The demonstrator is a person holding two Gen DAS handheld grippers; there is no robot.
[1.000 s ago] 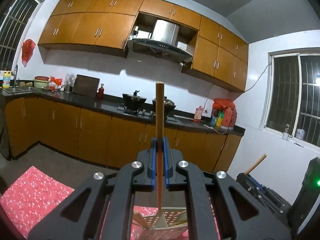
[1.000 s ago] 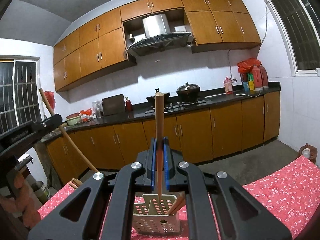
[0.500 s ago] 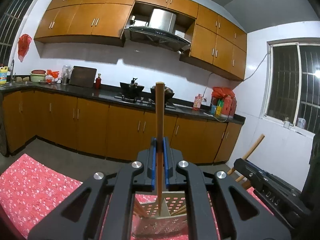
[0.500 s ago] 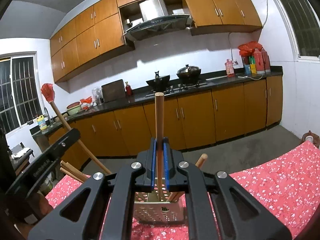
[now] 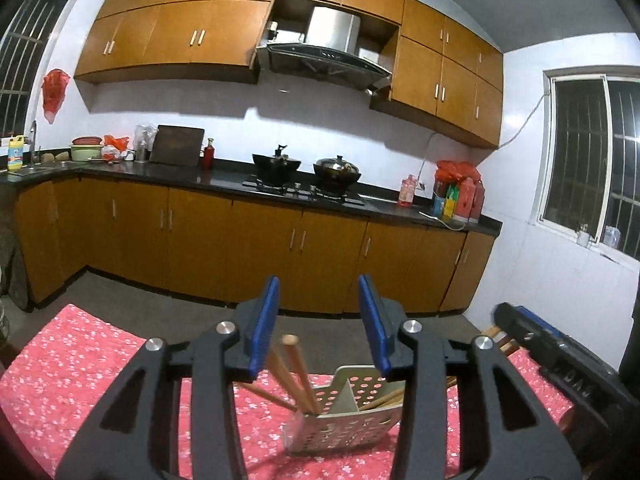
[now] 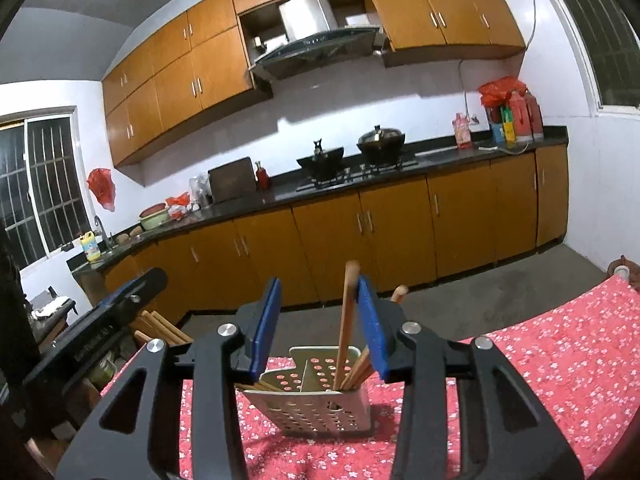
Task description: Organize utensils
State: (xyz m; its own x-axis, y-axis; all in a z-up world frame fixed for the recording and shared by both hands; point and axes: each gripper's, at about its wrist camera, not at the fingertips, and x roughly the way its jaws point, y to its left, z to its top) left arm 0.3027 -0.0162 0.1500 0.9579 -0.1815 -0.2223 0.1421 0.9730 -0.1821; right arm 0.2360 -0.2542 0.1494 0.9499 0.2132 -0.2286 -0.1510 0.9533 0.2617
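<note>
While both tools, left tool [image 5: 318,320] and right tool [image 6: 318,322], are opening, the chopsticks [image 6: 346,320] (light, stiff, a bit slippery) stand loose in the holder [image 6: 316,404]; grab them mid-stick.

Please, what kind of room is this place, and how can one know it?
A home kitchen, most likely. Wooden cabinets run along the wall, a range hood hangs above a gas stove holding two lidded pots, and a sink with a tap sits at the counter's left end.
</note>
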